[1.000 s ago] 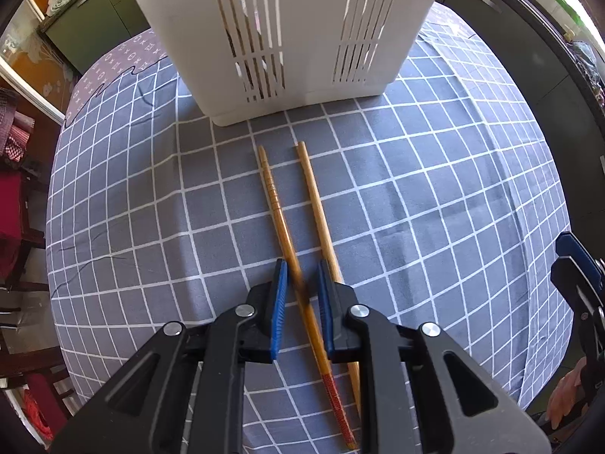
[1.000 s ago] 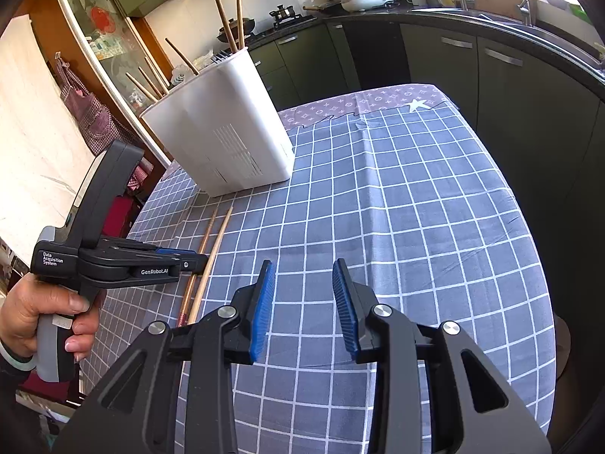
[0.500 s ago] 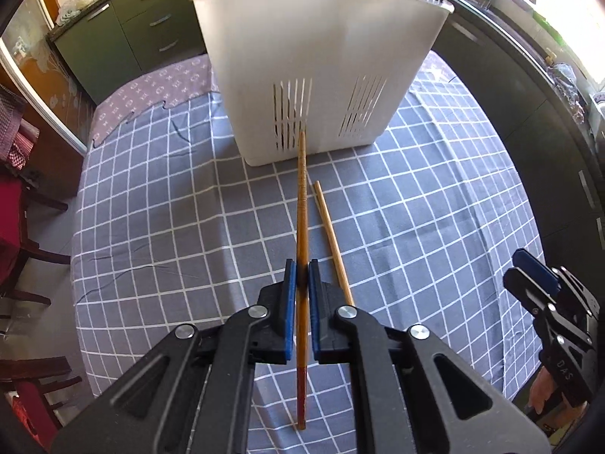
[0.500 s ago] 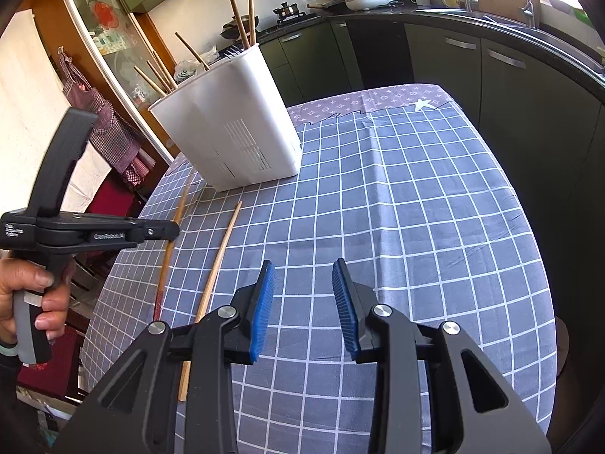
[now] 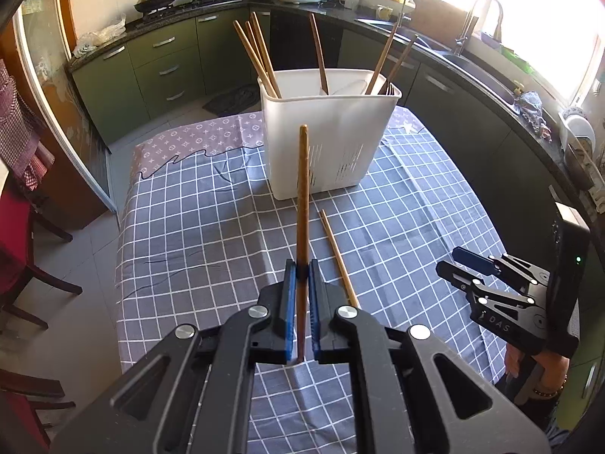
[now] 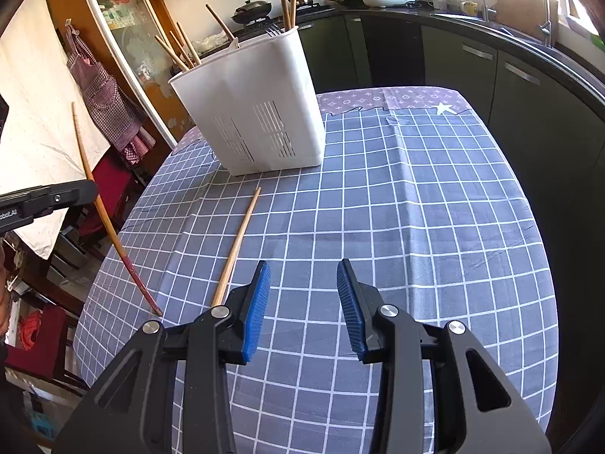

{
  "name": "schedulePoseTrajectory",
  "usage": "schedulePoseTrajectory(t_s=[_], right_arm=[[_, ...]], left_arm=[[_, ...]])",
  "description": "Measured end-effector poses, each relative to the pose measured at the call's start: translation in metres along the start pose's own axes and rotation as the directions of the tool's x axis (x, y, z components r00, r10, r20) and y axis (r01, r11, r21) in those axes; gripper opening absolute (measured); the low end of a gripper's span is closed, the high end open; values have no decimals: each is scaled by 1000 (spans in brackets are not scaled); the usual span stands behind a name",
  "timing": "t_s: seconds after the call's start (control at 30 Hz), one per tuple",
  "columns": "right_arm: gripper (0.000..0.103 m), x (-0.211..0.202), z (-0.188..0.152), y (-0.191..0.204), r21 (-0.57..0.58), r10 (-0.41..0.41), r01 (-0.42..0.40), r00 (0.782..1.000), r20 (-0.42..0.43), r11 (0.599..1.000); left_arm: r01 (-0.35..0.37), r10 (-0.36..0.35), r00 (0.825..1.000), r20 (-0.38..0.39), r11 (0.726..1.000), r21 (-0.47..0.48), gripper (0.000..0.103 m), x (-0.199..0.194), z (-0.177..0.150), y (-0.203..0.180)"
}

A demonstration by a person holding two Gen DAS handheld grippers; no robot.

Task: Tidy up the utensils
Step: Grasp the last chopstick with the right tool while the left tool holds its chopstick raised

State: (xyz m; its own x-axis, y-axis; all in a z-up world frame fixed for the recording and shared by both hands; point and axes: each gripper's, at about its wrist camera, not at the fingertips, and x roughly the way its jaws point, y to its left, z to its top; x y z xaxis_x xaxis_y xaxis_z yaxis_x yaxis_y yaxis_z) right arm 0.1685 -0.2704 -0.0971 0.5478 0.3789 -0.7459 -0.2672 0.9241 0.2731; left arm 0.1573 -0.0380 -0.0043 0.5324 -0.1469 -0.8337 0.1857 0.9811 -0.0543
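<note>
My left gripper (image 5: 300,268) is shut on a brown chopstick (image 5: 302,204) and holds it tilted above the table, its red-painted tip low; it also shows in the right wrist view (image 6: 102,208). A second, paler chopstick (image 5: 337,257) lies on the checked cloth, also in the right wrist view (image 6: 238,246). The white slotted utensil holder (image 5: 329,140) stands behind, with several chopsticks in it; it shows in the right wrist view too (image 6: 253,113). My right gripper (image 6: 302,302) is open and empty above the cloth, to the right of the lying chopstick.
The grey checked tablecloth (image 6: 416,208) covers the table. Dark green kitchen cabinets (image 5: 151,60) run behind and to the right. Red chairs (image 5: 19,246) stand at the left edge. The right gripper's body (image 5: 503,295) shows at the right.
My left gripper has lifted the chopstick off the cloth and tilted it up, pulling back from the holder. The other chopstick stays on the cloth. The right gripper has stayed open.
</note>
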Motion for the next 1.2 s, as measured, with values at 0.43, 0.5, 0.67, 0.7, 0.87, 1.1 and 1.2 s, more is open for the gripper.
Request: schedulePoseTrajectory(t_s=[0.43, 0.5, 0.67, 0.7, 0.87, 1.1, 1.2], right_arm=[[32, 75, 39, 51, -102, -8, -16, 973, -232, 995], [29, 91, 43, 58, -108, -11, -20, 960, -279, 994], [22, 121, 51, 71, -140, -53, 1, 929, -366, 990], [22, 125, 53, 73, -137, -50, -2, 924, -379, 991], [22, 137, 61, 83, -162, -91, 26, 908, -409, 986], [13, 143, 57, 95, -244, -185, 90, 897, -401, 966], [10, 140, 53, 98, -259, -193, 95, 903, -385, 961]], left_arm=[[32, -35, 998, 54, 998, 51, 6, -17, -21, 1], [29, -33, 998, 59, 998, 57, 6, -18, -23, 2], [32, -36, 997, 63, 997, 67, 6, -20, -25, 2], [31, -35, 997, 63, 997, 70, 6, -20, -25, 2], [32, -37, 997, 62, 996, 83, 6, -20, -25, -2], [31, -37, 997, 64, 995, 90, 7, -20, -26, -4], [29, -35, 997, 65, 996, 87, 7, -20, -25, -3]])
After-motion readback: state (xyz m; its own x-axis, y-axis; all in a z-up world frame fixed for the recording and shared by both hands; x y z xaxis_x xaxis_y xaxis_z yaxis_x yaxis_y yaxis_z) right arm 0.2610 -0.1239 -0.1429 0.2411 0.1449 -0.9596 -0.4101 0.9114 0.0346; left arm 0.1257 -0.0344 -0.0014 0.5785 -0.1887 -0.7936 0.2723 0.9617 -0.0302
